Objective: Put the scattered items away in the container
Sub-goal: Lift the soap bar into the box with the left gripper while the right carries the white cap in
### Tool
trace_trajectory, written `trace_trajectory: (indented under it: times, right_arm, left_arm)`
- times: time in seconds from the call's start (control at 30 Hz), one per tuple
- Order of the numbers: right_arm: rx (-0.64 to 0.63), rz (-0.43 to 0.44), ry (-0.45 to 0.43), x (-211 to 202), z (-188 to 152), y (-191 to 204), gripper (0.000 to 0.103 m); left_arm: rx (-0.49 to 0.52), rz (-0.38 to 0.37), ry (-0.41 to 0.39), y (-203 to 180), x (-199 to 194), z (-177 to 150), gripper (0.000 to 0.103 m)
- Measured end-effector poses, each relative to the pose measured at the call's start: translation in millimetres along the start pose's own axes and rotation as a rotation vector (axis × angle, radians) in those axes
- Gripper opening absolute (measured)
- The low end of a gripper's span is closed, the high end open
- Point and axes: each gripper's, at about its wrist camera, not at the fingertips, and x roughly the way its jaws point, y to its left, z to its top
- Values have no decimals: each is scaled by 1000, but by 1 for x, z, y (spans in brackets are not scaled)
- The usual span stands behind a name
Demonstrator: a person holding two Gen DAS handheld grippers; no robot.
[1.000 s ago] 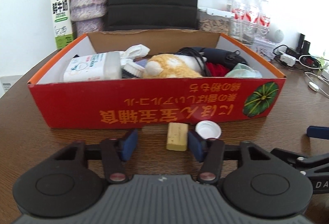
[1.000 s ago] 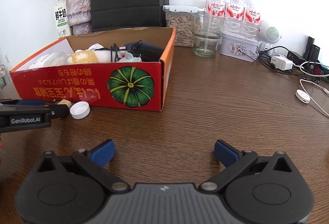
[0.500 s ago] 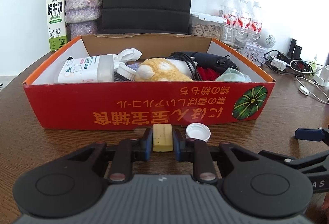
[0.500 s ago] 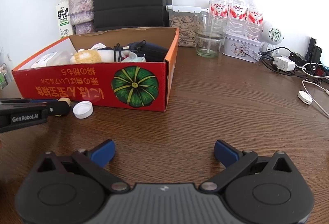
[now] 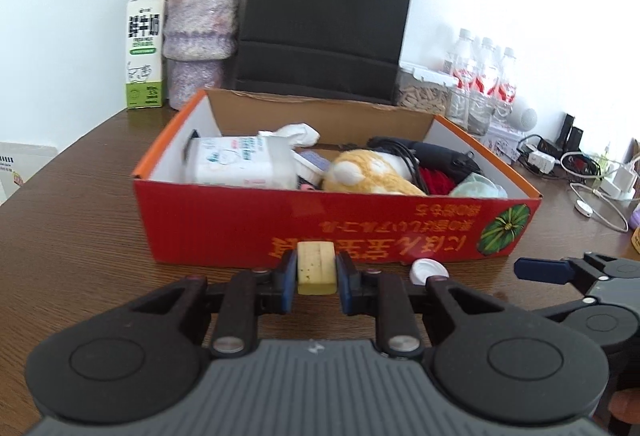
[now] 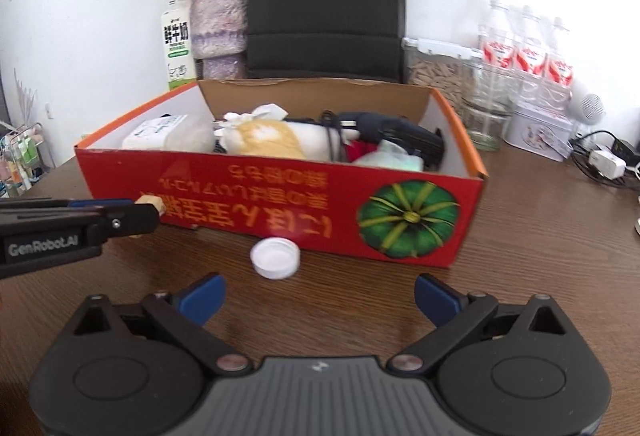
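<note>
My left gripper (image 5: pixel 316 276) is shut on a small yellow block (image 5: pixel 316 267), held just in front of the red cardboard box (image 5: pixel 240 228). From the right wrist view the block (image 6: pixel 151 202) pokes out past the left gripper's black fingertip. A white bottle cap (image 6: pixel 275 253) lies on the table against the box's front wall (image 6: pixel 280 208), also seen as the cap (image 5: pixel 429 271) to the right of the block. My right gripper (image 6: pixel 318 300) sits just short of the cap, its jaws wide apart and closing, nothing between them. The box holds a wipes pack, a plush toy and a dark tool.
Behind the box stand a black paper bag (image 5: pixel 324 32), a flower vase (image 5: pixel 198 40) and a milk carton (image 5: pixel 145 48). Water bottles (image 6: pixel 524 48), a jar, a tin (image 6: pixel 538 130) and tangled cables (image 5: pixel 592 172) crowd the right back of the brown table (image 6: pixel 540 236).
The left gripper closed on the yellow block and lifted it slightly off the table. The right gripper moved left toward the box, bringing the white cap ahead of its jaws.
</note>
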Motion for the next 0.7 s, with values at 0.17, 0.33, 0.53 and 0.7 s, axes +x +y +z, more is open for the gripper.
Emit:
trace_trajectory:
  times: [0.17, 0.33, 0.53, 0.7]
  right_arm:
    - [29, -15, 17, 15, 10, 16, 75]
    - [50, -44, 21, 23, 13, 23, 56]
    - [23, -27, 11, 22, 13, 30, 28]
    - [6, -26, 5, 20, 11, 33, 27]
  left_arm:
    - [-22, -7, -5, 21, -8, 3, 22]
    - [-18, -25, -7, 29, -13, 3, 22]
    - [-8, -36, -10, 30, -17, 1, 22]
    - [-7, -35, -9, 29, -17, 0, 22]
